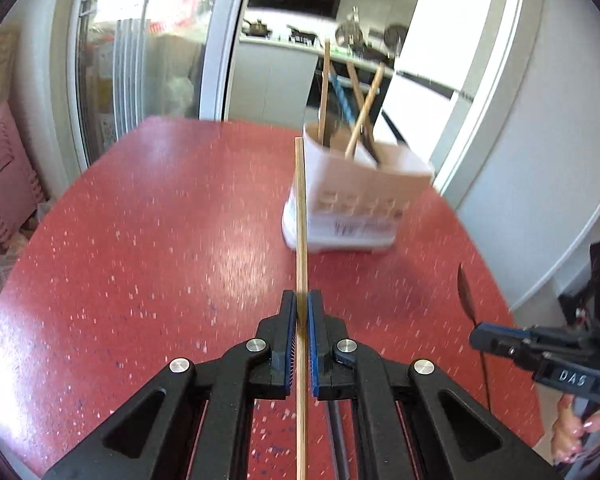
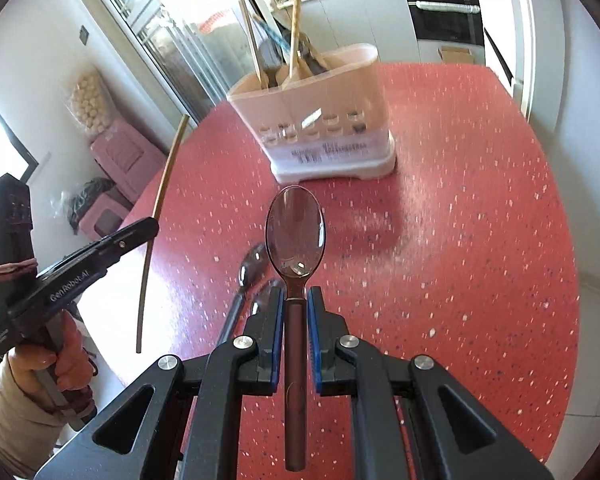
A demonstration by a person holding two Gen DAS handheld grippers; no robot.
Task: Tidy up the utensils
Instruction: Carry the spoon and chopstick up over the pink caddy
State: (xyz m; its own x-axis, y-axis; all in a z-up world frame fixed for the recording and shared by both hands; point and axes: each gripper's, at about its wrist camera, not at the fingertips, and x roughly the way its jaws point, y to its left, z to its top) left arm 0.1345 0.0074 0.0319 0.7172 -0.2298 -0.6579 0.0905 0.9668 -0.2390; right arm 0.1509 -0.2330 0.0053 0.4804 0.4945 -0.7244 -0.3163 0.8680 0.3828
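Both grippers were held level above the red table (image 1: 140,240): left gripper (image 1: 302,312) clamped a chopstick (image 1: 301,208), right gripper (image 2: 294,308) clamped a brown spoon (image 2: 295,236), both aimed toward the utensil holder (image 2: 320,132).

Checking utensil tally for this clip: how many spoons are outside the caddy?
3: one brown spoon held in the right tongs, two darker spoons lying on the table under it. More may be hidden beneath the tongs.

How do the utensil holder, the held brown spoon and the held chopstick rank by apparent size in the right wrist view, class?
1. Utensil holder, largest by area.
2. Brown spoon, though nearness to the camera enlarges it.
3. Chopstick, thinnest by far, in the left gripper.
The right gripper holds the spoon.
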